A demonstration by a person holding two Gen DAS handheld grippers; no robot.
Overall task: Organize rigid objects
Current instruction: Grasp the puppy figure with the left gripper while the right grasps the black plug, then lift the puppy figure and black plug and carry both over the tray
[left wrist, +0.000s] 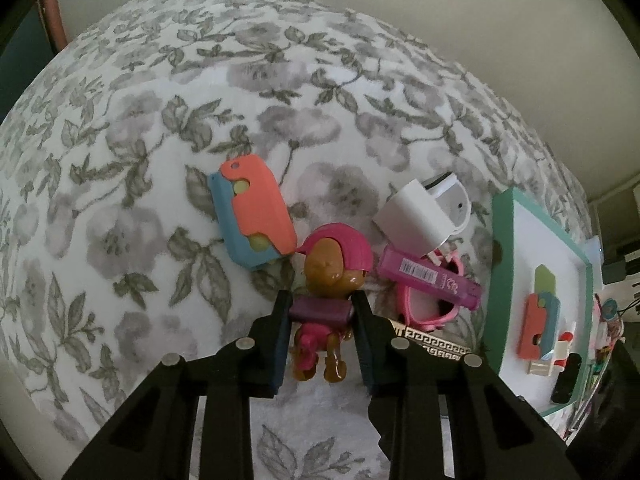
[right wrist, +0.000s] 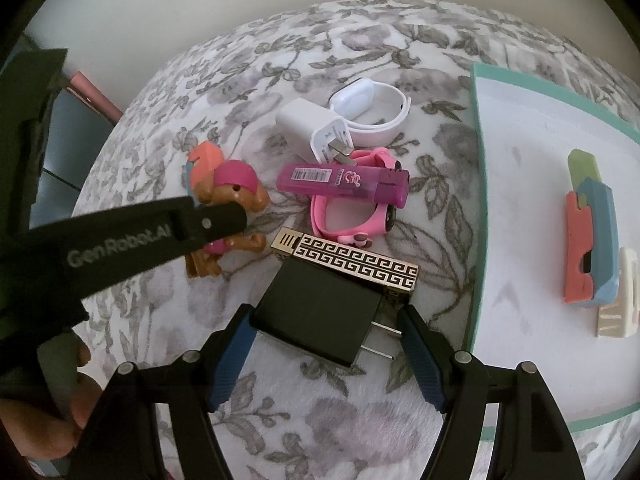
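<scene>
A brown toy dog (left wrist: 326, 268) with a pink cap and purple backpack lies on the flowered bedspread. My left gripper (left wrist: 320, 314) is shut on it, pads pressed on both sides of the backpack. In the right wrist view one of the left gripper's fingers (right wrist: 218, 218) crosses the toy dog (right wrist: 236, 192). My right gripper (right wrist: 326, 344) holds a black plug charger (right wrist: 320, 308): one pad meets its back corner, the other its prongs. The charger overlaps a gold-patterned lighter (right wrist: 360, 264).
On the bedspread lie an orange-and-blue toy (left wrist: 254, 216), a white charger (right wrist: 310, 128), a white band (right wrist: 376, 108), a purple lighter (right wrist: 340, 180) and a pink watch (right wrist: 348, 216). A teal-rimmed white tray (right wrist: 478, 200) at the right holds an orange-and-blue cutter (right wrist: 588, 248) and a cream piece (right wrist: 618, 304).
</scene>
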